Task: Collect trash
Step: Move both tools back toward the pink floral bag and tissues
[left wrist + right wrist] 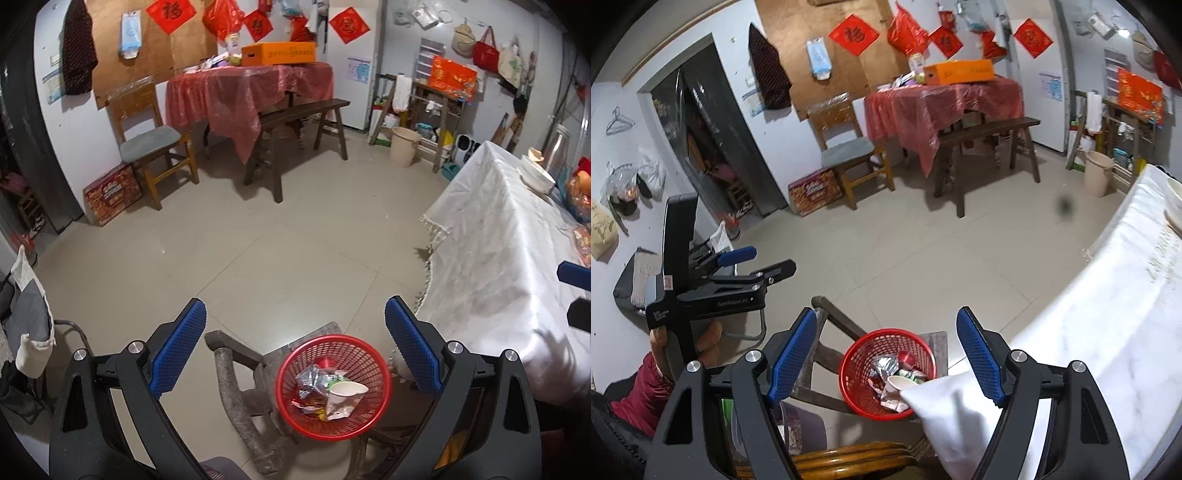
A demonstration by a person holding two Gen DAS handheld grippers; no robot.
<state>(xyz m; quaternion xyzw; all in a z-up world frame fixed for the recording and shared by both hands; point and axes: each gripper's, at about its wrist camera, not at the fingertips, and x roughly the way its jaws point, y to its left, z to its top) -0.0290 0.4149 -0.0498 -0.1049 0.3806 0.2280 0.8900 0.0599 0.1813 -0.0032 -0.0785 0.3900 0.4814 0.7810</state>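
Through my left wrist camera, my left tool hangs above the red basket, its blue pads wide apart and gripping nothing. The basket sits low on a dark wooden stool, just beside the hanging edge of the white-clothed desk, probably so scraps from the desk need only a short drop. In the basket lie a paper cup and crumpled wrappers. Past the basket the tiled floor shows no litter I can make out.

Through my right wrist camera, my right tool also hovers above the basket, pads spread and empty, with the desk cloth's corner drooping against the basket's rim. My left tool shows left of the basket, level and parted. I judge the collecting largely done.
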